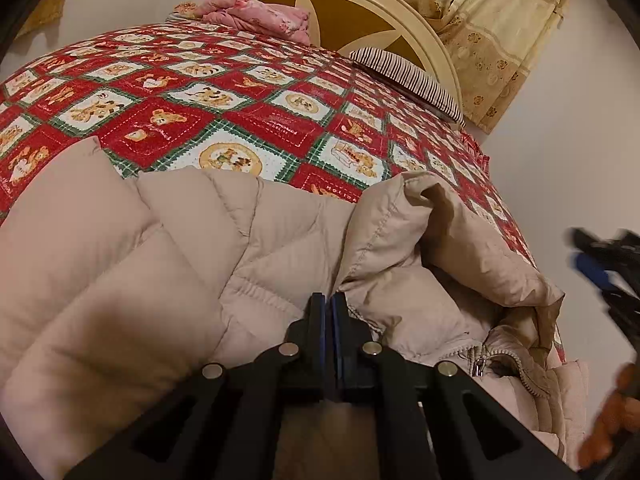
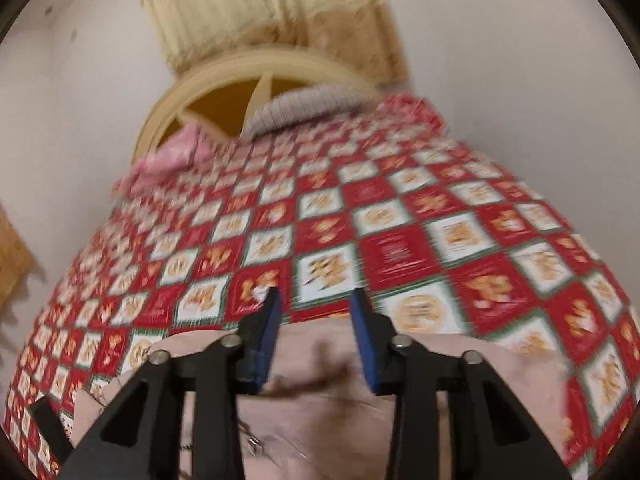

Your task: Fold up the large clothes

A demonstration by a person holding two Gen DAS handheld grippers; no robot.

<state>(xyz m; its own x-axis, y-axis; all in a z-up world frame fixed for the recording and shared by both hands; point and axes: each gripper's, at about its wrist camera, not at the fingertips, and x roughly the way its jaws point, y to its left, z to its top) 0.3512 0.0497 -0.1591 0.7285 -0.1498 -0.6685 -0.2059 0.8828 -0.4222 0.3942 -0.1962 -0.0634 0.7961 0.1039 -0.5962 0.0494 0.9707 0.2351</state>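
Observation:
A beige quilted puffer jacket [image 1: 160, 260] lies spread on the bed, and its zipper [image 1: 480, 364] shows at the lower right. My left gripper [image 1: 328, 300] is shut on a raised fold of the jacket's edge, and the cloth stands up to the right of the tips. In the blurred right wrist view my right gripper [image 2: 316, 294] hovers open above the jacket [image 2: 320, 420] with nothing between its blue pads. The right gripper [image 1: 608, 276] also shows as a dark blur at the right edge of the left wrist view, with a hand [image 1: 616, 412] below it.
The bed has a red, white and green patchwork quilt [image 1: 240, 92]. At its head are a cream round headboard [image 1: 348, 12], a striped pillow [image 1: 404, 76] and a crumpled pink cloth [image 1: 260, 12]. A yellow curtain [image 1: 500, 20] hangs behind. The bed's right edge drops beside the jacket.

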